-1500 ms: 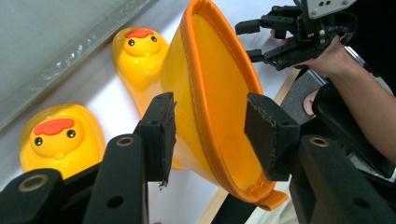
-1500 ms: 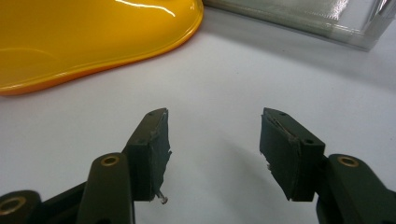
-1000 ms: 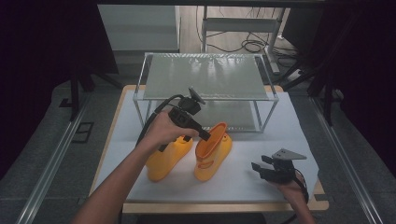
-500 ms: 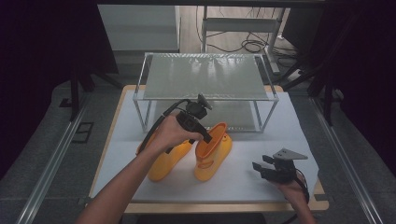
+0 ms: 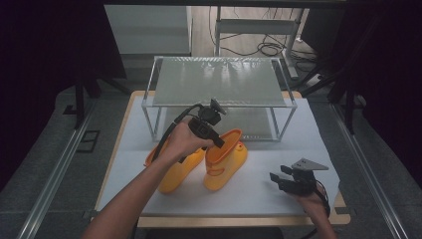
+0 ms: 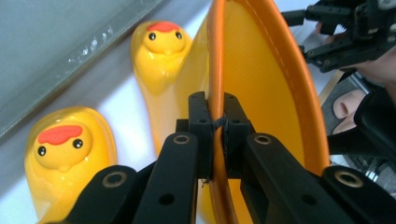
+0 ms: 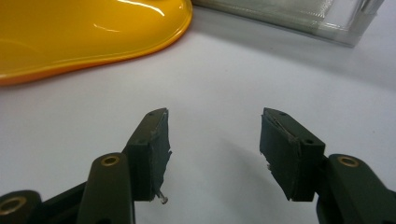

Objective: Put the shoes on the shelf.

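The left gripper has just closed, pads clamped; the right gripper rests low, jaws apparently wide.

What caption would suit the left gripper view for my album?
Left claw pinching the orange rim of a yellow duck-faced rain boot, its twin resting alongside.

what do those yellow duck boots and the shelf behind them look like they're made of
Boots: probably rubber or soft PVC, glossy; bright highlights, and the thin orange rim sits pinched in the left gripper. Shelf: seemingly silvery metal frame with translucent, textured panels, likely plastic or glass.
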The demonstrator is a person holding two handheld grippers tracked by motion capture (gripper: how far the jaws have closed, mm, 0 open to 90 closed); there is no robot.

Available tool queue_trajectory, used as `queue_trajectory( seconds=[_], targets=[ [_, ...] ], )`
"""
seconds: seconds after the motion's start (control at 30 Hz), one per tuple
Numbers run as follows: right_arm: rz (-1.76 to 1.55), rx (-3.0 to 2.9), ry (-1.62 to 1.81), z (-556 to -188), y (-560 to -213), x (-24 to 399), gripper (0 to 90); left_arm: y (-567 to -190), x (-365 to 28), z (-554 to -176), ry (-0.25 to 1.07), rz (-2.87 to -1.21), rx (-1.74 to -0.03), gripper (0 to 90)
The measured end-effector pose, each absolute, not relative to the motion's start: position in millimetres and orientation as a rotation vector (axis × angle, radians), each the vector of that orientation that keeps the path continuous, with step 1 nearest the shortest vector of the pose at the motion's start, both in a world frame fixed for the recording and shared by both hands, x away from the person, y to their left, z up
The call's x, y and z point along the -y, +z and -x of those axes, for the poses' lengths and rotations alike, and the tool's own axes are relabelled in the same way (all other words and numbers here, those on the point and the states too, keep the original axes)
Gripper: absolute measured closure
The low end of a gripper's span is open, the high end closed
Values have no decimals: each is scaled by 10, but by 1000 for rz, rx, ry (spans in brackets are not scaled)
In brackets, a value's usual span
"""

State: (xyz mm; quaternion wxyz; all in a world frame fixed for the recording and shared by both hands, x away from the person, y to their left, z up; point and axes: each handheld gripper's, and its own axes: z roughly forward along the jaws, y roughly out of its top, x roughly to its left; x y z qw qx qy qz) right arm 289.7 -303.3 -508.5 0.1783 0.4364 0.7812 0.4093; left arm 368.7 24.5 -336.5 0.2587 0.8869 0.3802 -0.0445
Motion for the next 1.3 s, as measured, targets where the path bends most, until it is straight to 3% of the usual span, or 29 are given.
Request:
queue_trajectory(
  seconds=[0.47, 0.87, 1.3],
  targets=[
    [-1244, -2194, 1158, -2892, -5067, 3054, 420, -3030, -530, -3477, -64, -2351, -970, 859],
    [-1244, -2199, 1157, -2894, -5074, 3037, 421, -3248, -958, -3302, -27, -2353, -1003, 856],
    [-1243, -2204, 1155, -2894, -5079, 3022, 420, -3359, -1123, -3167, -41, -2380, -1013, 803]
  ],
)
